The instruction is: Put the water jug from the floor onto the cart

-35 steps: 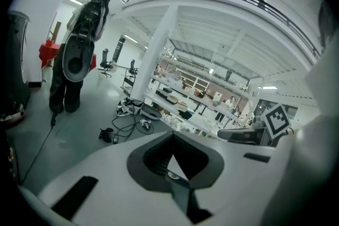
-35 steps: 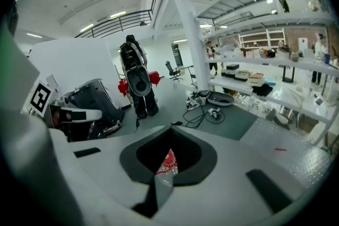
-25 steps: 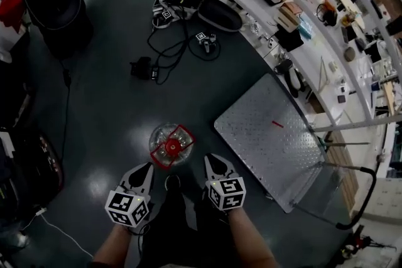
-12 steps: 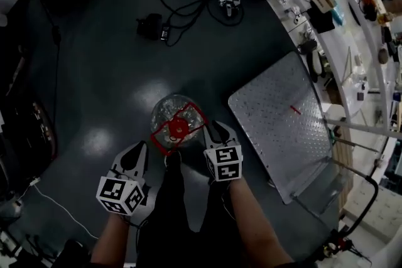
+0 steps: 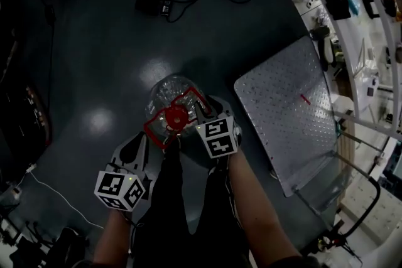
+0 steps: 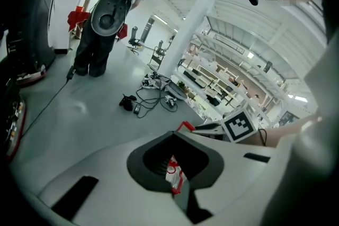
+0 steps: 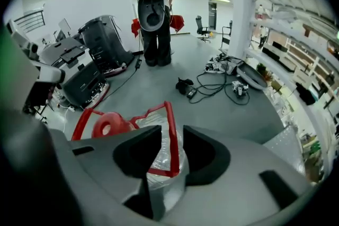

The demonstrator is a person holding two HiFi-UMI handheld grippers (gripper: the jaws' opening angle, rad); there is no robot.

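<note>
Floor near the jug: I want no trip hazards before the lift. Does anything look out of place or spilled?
Loose cables and a small black device sprawl on the floor beyond the jug, tangled and unrouted. The jug stands upright and capped, with no spill visible around it.

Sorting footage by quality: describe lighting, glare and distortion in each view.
Head view: dim, glare patches on the dark floor, shelves curving at the right edge. Left gripper view: bright, washed out, strong fisheye bend. Right gripper view: bright, black vignette corners.
</note>
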